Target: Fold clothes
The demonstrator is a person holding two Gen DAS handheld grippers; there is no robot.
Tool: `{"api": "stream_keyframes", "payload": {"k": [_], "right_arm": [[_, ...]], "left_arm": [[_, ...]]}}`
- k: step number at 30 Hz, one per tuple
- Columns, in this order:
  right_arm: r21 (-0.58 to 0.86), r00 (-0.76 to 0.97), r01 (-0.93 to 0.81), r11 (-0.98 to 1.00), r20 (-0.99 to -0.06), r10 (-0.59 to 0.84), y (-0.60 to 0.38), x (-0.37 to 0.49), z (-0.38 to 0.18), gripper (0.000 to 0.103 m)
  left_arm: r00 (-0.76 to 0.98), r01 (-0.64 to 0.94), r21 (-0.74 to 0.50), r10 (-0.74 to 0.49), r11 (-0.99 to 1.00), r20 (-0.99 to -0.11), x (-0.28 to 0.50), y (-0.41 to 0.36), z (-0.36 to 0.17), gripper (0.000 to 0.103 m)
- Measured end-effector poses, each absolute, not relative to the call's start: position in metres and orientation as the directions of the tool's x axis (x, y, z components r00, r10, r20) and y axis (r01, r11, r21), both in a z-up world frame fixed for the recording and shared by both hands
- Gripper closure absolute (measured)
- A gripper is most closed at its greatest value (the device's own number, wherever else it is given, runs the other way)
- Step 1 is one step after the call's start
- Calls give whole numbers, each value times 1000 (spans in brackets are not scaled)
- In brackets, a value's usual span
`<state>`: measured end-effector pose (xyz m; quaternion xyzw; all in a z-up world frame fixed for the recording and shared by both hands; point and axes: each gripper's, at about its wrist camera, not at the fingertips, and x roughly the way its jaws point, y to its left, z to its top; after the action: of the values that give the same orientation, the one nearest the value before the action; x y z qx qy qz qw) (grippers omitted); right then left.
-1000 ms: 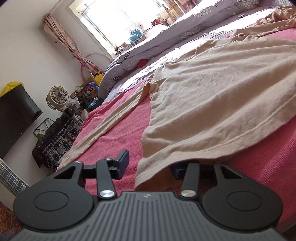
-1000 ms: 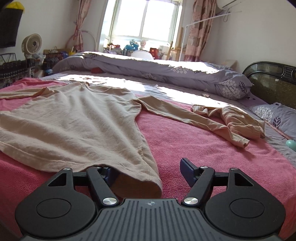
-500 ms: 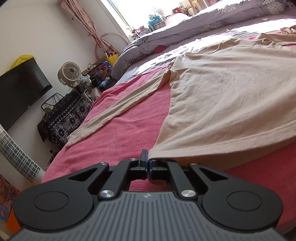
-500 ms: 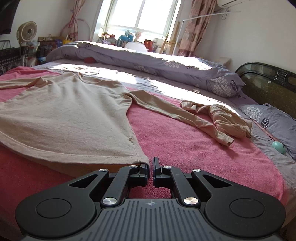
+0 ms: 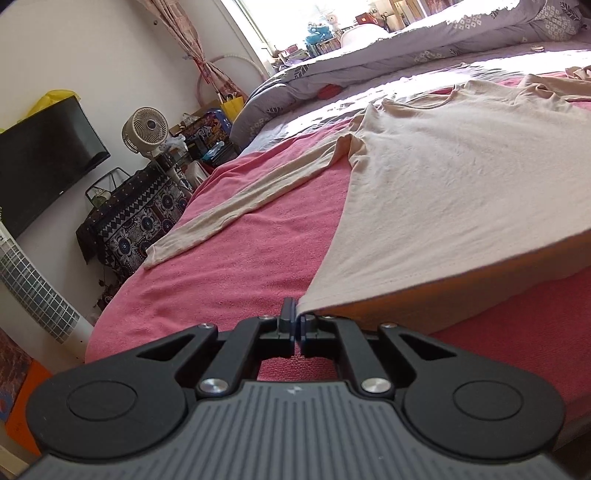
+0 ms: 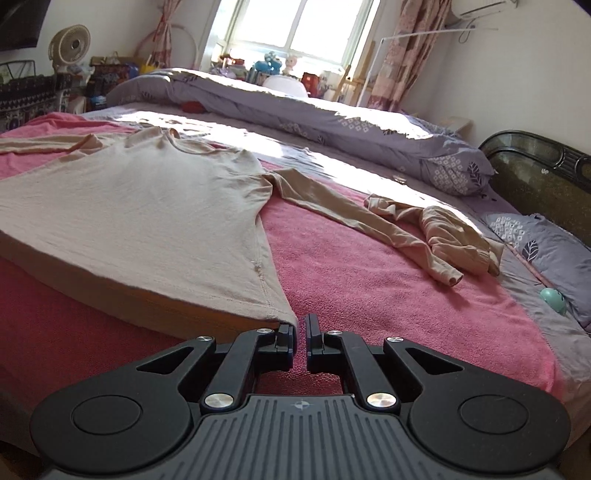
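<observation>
Sunlit bed (image 5: pixel 236 280): left gripper (image 5: pixel 294 324) and right gripper (image 6: pixel 300 334) each pinch a shirt (image 6: pixel 147 221) hem corner; thin fabric could slip out.

- The shirt (image 5: pixel 461 192) ran off the left-wrist view's right edge.
- Its hem corners vanished behind both pairs of jaws.
- Windowsill toys (image 6: pixel 271 64) were too small to identify.

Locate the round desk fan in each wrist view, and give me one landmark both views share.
Left wrist view: the desk fan stands left of centre in the upper half, against the white wall, right of the black television.
Right wrist view: the fan sits in the top-left corner, far smaller, beyond the bed.
Shared landmark: the blue plush toy on the sunlit windowsill, behind the rolled grey duvet.
</observation>
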<state>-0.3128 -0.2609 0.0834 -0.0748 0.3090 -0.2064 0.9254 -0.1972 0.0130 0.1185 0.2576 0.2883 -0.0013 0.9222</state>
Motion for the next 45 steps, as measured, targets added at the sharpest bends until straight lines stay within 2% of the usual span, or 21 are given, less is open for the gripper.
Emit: {"api": "stream_keyframes", "payload": {"k": [5,10,13,15,17,18,19,20,21,24,26,29,32,34,37,41,43,45], "right_arm": [[-254,691,312,915,-601,-403,-261,-310,67,96],[-269,696,294,917,-597,-398,-261,-311,64,94],[-250,703,285,926,-602,-379,-265,-313,65,89],[-228,709,269,936,-611,-352,-271,-316,68,82],[-201,712,256,946,-623,-325,-278,-320,71,60],[-186,709,255,949,-632,-314,-284,-322,72,52],[-164,705,255,953,-643,-300,-291,-323,74,38],[-128,700,257,958,-659,-276,-299,-326,75,27],[-88,693,259,962,-677,-249,-306,-327,77,24],[13,668,253,967,-725,-166,-326,-335,81,24],[51,643,227,973,-758,-110,-335,-342,82,19],[29,600,189,982,-795,-92,-338,-353,84,16],[5,621,198,980,-775,-121,-341,-360,97,16],[56,696,209,976,-710,-108,-347,-356,115,16],[146,789,179,973,-613,-53,-350,-330,137,13],[219,870,63,974,-490,54,-329,-276,150,14],[252,879,6,968,-462,114,-313,-251,147,18],[251,862,-23,968,-485,146,-296,-228,137,22]], "left_arm": [[799,188,480,150,857,-582,-196,15,103,97],[805,208,498,143,842,-576,-201,12,101,96],[796,223,471,119,853,-593,-204,19,105,92],[792,240,451,96,860,-603,-207,23,108,87],[788,224,433,99,873,-607,-208,29,111,54],[786,208,424,108,881,-609,-207,33,113,47],[783,191,415,117,890,-611,-206,37,114,34],[780,174,405,125,898,-613,-204,42,116,26],[768,173,375,113,911,-630,-203,48,118,25],[720,186,273,58,944,-692,-202,70,125,18],[706,175,272,72,946,-705,-206,83,125,17],[694,133,344,161,929,-702,-214,100,122,17],[693,71,404,247,912,-678,-215,116,127,17],[710,22,390,260,921,-654,-207,125,140,17],[765,10,248,153,969,-625,-188,122,169,17],[812,99,31,-63,995,-581,-163,87,195,16],[802,165,-28,-151,986,-579,-155,62,195,16],[781,241,-64,-232,968,-580,-146,32,190,16]]}}
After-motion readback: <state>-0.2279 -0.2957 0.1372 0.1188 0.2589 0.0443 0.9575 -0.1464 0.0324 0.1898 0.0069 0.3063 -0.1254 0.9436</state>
